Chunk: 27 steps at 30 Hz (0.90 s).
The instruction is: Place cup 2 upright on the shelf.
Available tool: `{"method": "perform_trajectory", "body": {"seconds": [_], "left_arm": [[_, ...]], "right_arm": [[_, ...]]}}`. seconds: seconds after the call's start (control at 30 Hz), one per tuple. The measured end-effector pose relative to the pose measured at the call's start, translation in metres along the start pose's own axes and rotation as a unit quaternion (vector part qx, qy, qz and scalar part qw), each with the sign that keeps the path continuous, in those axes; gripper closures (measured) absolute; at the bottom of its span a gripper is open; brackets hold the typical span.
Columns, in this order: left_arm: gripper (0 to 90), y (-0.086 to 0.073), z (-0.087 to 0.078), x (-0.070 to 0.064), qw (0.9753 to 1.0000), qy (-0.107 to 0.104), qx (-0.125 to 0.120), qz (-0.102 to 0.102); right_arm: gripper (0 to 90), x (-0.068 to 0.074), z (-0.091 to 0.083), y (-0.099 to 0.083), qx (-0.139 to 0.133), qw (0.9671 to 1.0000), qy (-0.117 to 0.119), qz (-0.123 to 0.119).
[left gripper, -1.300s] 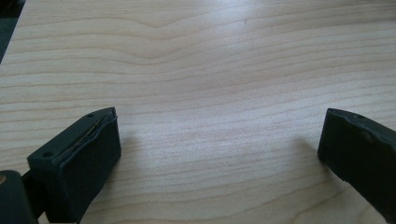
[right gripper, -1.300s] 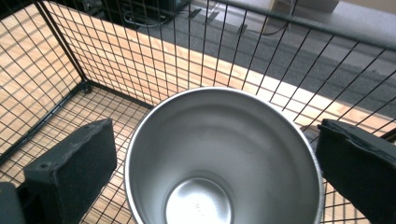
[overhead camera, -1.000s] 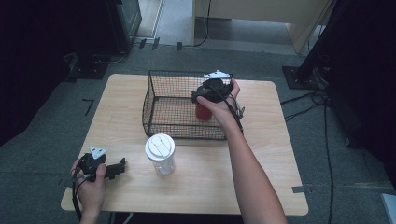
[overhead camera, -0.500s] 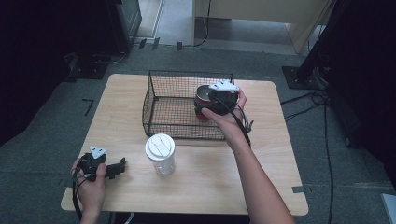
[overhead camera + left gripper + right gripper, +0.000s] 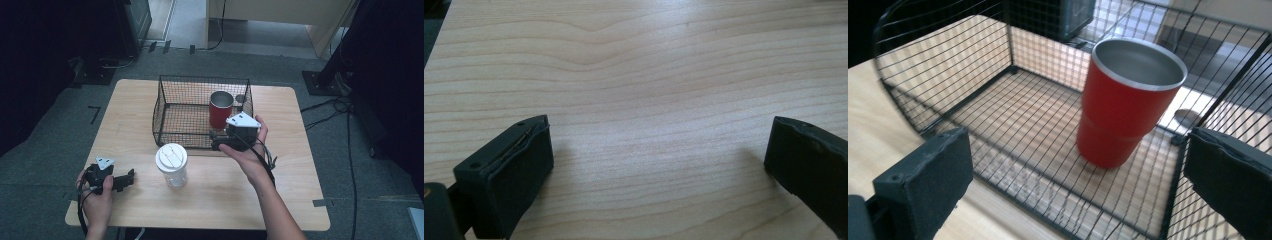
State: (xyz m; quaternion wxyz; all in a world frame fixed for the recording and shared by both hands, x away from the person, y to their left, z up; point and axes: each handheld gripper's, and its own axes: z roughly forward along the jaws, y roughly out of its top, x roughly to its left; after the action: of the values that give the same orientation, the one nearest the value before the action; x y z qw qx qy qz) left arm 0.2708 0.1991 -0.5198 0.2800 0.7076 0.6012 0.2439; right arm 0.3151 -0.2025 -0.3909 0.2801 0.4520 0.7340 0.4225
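The red cup (image 5: 220, 108) is found upright inside the wire basket (image 5: 170, 97), toward its 3 o'clock side, empty, its metal lining visible. The right gripper (image 5: 217, 140) is held at the basket's 5 o'clock rim, jaws spread wide, nothing gripped. The left gripper (image 5: 131, 177) is rested at the table's (image 5: 295, 165) 8 o'clock corner, jaws wide over bare wood. A lidded clear cup (image 5: 171, 164) is noted just beside the basket's 6 o'clock edge.

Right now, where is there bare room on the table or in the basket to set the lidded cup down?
The wire basket floor is bare left of the red cup. The table is free left of the basket and along its right edge. It is crowded near the lidded cup, between the right gripper and the left gripper.
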Motion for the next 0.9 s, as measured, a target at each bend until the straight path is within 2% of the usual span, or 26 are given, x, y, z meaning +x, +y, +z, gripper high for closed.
{"method": "perform_trajectory", "body": {"seconds": [0.43,0.9], "left_arm": [[0.1,0.0,0.0,0.0,1.0,0.0,0.0,0.0],[0.1,0.0,0.0,0.0,1.0,0.0,0.0,0.0]], "right_arm": [[0.0,0.018,-0.022,-0.039,-0.008,0.9991,0.036,0.019],[0.0,0.038,-0.032,-0.062,-0.01,0.997,0.076,0.012]]}}
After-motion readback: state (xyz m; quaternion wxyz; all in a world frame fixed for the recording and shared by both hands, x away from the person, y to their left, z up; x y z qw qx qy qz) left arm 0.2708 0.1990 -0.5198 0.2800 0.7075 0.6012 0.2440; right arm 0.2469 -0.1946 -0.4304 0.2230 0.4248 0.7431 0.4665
